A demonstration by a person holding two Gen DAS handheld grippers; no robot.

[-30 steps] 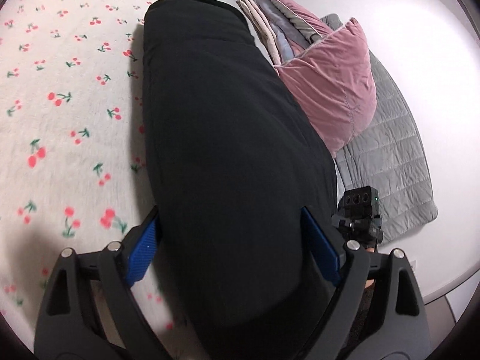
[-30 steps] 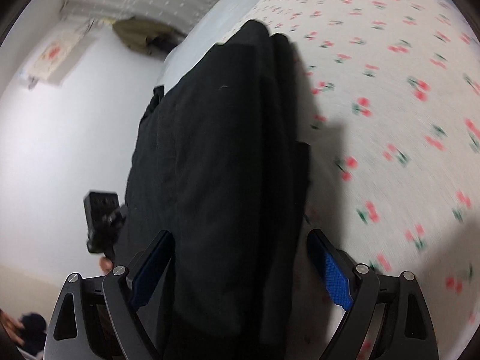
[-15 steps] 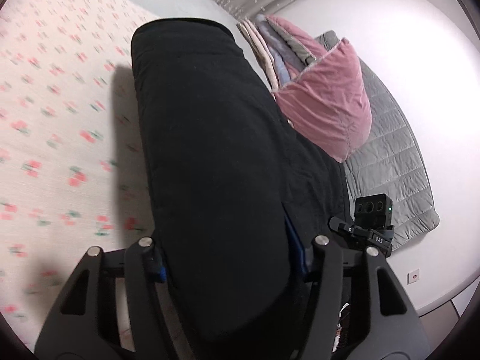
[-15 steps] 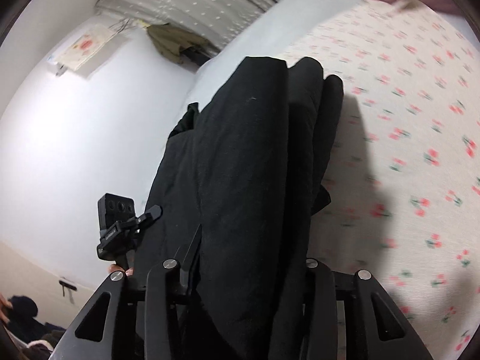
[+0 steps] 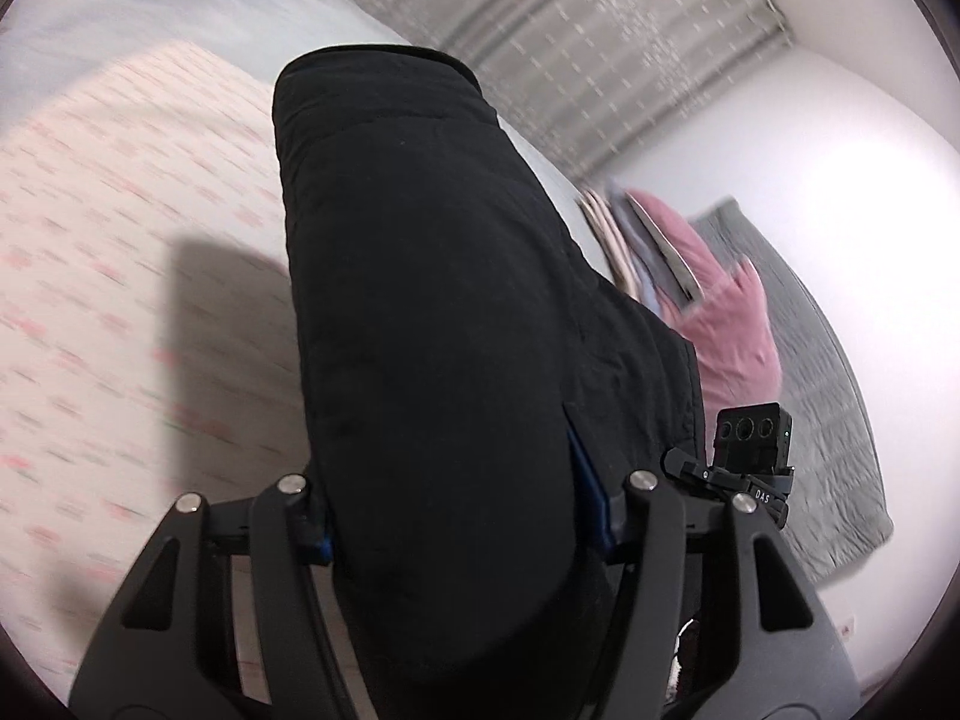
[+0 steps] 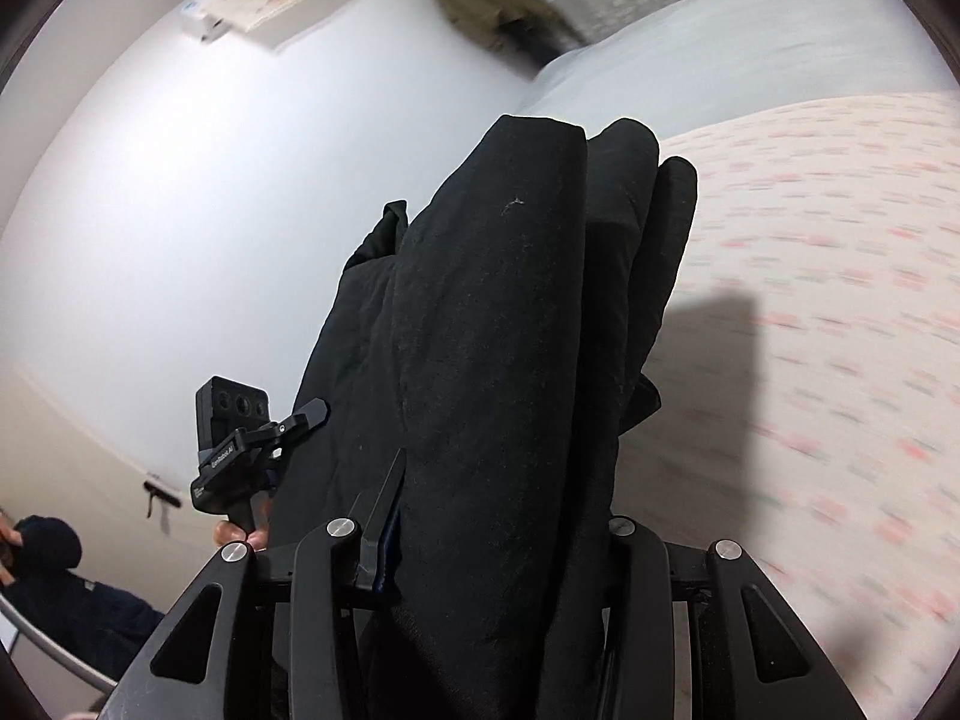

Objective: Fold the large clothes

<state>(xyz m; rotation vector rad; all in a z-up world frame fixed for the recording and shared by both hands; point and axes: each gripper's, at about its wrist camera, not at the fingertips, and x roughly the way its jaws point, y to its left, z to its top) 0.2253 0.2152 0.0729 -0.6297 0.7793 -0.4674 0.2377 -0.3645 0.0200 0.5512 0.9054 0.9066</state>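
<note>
Clamping black garment point(image 5: 432, 312) | left gripper point(image 5: 462, 516), right gripper point(image 6: 498, 534) fingers pinch it | fingertips buried, bedspread point(image 5: 120, 300) apparently blurred

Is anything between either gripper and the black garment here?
Nothing visible. The left gripper and the right gripper each have their jaws closed directly on the folded black garment, which fills the gap between the fingers in both wrist views.

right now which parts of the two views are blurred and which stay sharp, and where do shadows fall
Left wrist view: the cherry-print bedspread and curtain are smeared, the black garment and left hand-held gripper are sharp, and a dark shadow lies on the bedspread beside the garment. Right wrist view: the bedspread streaks, the garment and right hand-held gripper are crisp, shadow to its right.
</note>
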